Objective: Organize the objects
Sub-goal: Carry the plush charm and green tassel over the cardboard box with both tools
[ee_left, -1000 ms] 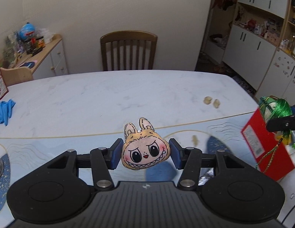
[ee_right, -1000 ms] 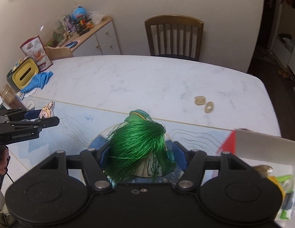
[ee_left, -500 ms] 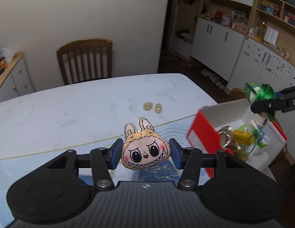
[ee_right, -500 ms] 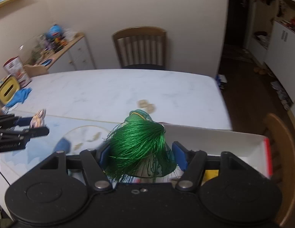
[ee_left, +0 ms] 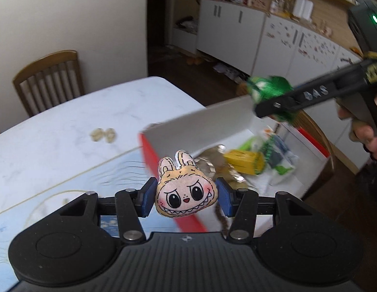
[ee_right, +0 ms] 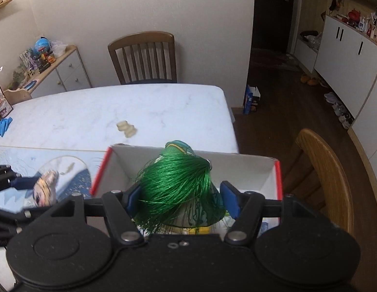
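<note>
My left gripper (ee_left: 186,198) is shut on a small tan plush head (ee_left: 186,192) with rabbit ears and a toothy grin. It hangs just left of a red-and-white open box (ee_left: 212,121). My right gripper (ee_right: 181,198) is shut on a green tasselled ornament (ee_right: 173,185) and hovers over the same box (ee_right: 237,168). In the left wrist view the right gripper (ee_left: 268,97) and its green ornament (ee_left: 271,88) sit above the box's far side, a hand behind them. In the right wrist view the left gripper (ee_right: 42,191) shows at the left with the plush head (ee_right: 46,189).
The box holds a yellow pack (ee_left: 244,161), a green-and-white bag (ee_left: 280,155) and shiny wrappers. Two beige rings (ee_left: 103,135) lie on the white marble table (ee_left: 66,131). A blue patterned mat (ee_right: 42,165) covers the near side. Wooden chairs (ee_right: 143,56) (ee_right: 327,172) stand at the far and right edges.
Both grippers have swung to the right across the table, each keeping its load. The right one now sits over the box and the left one has come up beside it.
</note>
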The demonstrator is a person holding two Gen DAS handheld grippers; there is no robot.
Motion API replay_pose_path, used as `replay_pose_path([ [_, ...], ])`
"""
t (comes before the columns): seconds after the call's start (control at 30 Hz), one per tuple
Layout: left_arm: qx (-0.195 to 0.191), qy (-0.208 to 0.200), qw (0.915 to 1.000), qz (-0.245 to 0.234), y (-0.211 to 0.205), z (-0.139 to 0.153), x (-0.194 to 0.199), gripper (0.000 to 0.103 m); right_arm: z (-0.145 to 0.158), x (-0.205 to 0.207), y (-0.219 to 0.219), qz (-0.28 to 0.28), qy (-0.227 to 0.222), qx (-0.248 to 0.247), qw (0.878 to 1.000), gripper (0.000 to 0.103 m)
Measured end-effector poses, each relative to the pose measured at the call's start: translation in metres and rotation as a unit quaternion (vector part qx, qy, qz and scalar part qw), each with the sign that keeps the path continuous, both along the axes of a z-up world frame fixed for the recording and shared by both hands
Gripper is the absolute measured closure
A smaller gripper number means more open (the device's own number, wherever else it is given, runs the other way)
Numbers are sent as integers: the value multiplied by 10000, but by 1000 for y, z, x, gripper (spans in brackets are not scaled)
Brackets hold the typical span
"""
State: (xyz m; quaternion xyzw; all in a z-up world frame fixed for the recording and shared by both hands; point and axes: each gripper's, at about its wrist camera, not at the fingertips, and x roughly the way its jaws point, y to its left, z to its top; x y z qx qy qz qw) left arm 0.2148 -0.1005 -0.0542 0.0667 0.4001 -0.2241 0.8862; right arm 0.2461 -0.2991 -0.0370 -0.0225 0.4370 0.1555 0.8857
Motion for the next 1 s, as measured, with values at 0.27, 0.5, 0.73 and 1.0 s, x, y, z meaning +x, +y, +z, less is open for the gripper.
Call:
replay_pose_path([
  [0.27, 194, 348, 9990, -176, -53, -28, 3, 51, -15, 13, -20, 200, 103, -100, 9997, 38],
  [0.5, 575, 661, 9961, -98, -80, -56, 16, 51, -41, 27, -17, 374, 288, -197, 9987, 37],
  [0.73, 1050, 744, 9917, -41, -98, -74, 28, 50, -66, 40, -6, 459, 498, -323, 9972, 37],
  [1.0, 1374, 684, 9880, -167, -119, -83, 29, 50, -82, 46, 3, 579, 549, -548, 9953, 37],
])
